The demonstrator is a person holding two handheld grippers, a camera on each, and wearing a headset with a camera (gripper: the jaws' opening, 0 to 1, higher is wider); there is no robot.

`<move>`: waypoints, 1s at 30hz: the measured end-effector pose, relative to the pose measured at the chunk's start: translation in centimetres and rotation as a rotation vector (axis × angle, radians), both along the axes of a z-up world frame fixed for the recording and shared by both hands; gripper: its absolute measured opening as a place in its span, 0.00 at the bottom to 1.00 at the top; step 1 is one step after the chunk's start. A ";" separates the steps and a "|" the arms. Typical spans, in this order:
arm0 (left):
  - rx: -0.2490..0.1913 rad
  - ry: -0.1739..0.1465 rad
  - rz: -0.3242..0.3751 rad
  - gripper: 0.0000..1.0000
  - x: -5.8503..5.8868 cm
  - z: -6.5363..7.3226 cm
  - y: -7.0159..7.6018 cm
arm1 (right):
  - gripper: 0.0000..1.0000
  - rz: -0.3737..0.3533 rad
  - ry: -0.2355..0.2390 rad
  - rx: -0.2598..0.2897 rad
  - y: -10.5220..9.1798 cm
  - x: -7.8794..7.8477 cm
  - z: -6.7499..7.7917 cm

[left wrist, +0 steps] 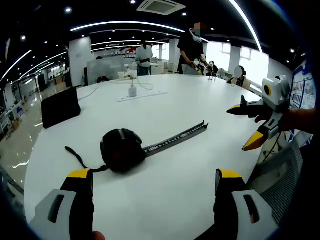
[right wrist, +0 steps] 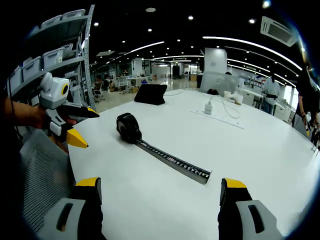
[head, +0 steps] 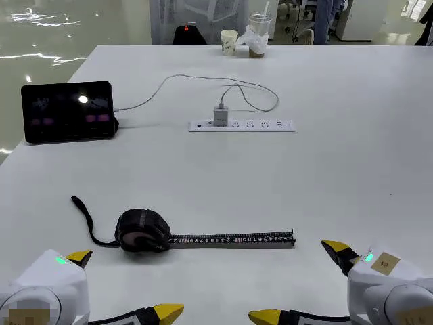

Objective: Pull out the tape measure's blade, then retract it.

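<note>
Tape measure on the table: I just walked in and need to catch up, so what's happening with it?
A person holds a two-jaw gripper in each hand at the near edge of a white table. The left gripper and right gripper are both open and hold nothing. The tape measure lies just beyond them, untouched, its blade partly drawn out flat toward the right, its strap trailing left. The blade is not yet retracted.

An open-plan office is indicated by long white worktables (right wrist: 260, 150), curved ceiling light strips (left wrist: 125, 22) and grey metal storage shelving (right wrist: 64, 62).
</note>
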State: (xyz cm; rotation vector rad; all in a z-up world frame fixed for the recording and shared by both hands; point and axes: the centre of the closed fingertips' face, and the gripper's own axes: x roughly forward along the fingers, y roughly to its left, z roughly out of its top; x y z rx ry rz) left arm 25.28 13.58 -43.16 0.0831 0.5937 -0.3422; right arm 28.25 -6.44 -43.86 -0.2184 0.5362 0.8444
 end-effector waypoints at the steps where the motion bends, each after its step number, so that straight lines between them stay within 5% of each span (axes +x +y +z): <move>1: -0.001 0.000 -0.001 0.99 0.0 0.0 0.0 | 0.99 0.001 -0.001 0.000 0.0 0.0 0.0; 30: -0.007 -0.024 0.025 0.99 0.7 0.4 -0.6 | 0.99 0.016 -0.008 0.015 0.3 -0.2 0.6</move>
